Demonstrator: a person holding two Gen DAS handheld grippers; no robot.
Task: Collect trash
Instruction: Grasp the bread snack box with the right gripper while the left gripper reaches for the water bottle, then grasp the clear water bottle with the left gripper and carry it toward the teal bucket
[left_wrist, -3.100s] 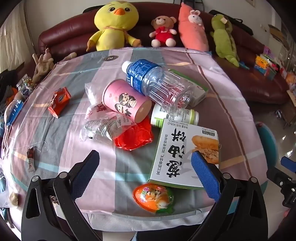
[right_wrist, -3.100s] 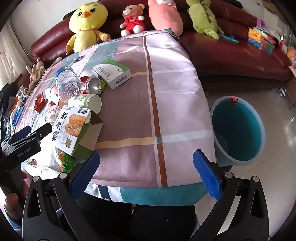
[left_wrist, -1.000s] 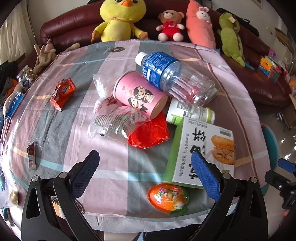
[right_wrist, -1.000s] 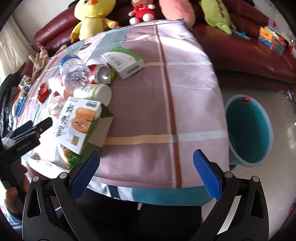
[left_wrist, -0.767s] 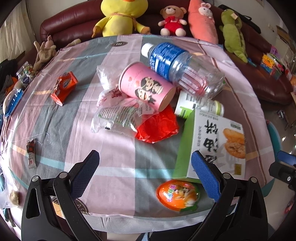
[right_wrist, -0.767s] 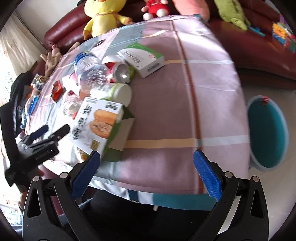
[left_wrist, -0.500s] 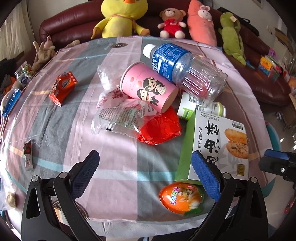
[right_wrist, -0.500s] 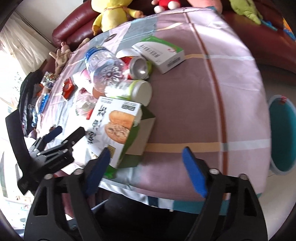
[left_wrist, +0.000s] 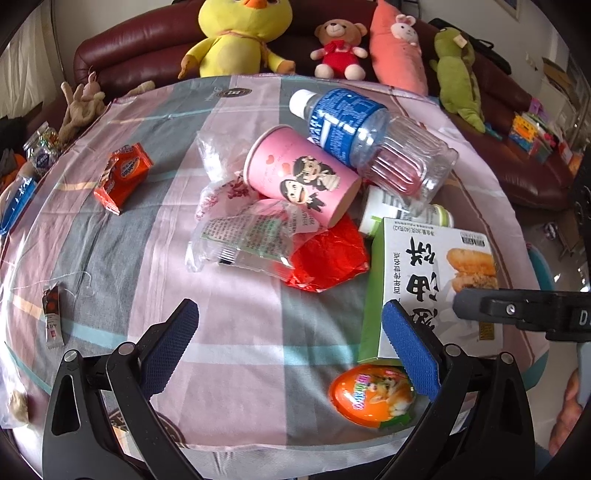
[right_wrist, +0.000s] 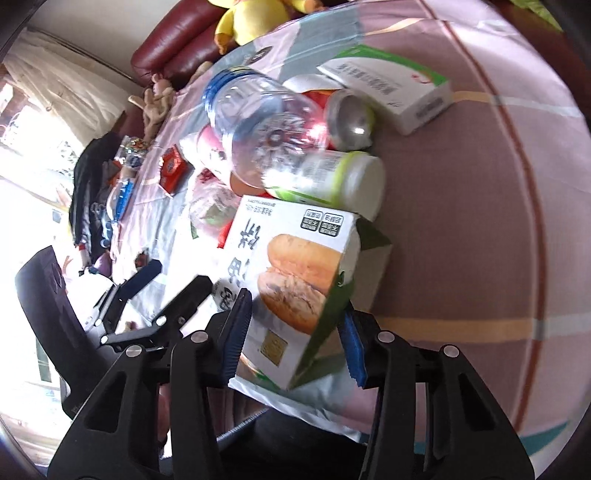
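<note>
Now the right tongs have swung in, narrowed astride the biscuit box, grip unconfirmed; left tongs hover wide.

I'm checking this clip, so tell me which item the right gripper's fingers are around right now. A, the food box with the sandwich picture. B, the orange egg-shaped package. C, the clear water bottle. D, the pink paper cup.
A: in the right wrist view the right gripper has a blue pad on either side of the food box; whether the pads touch it is unclear.

Both wrist views near-edge, sharing box
</note>
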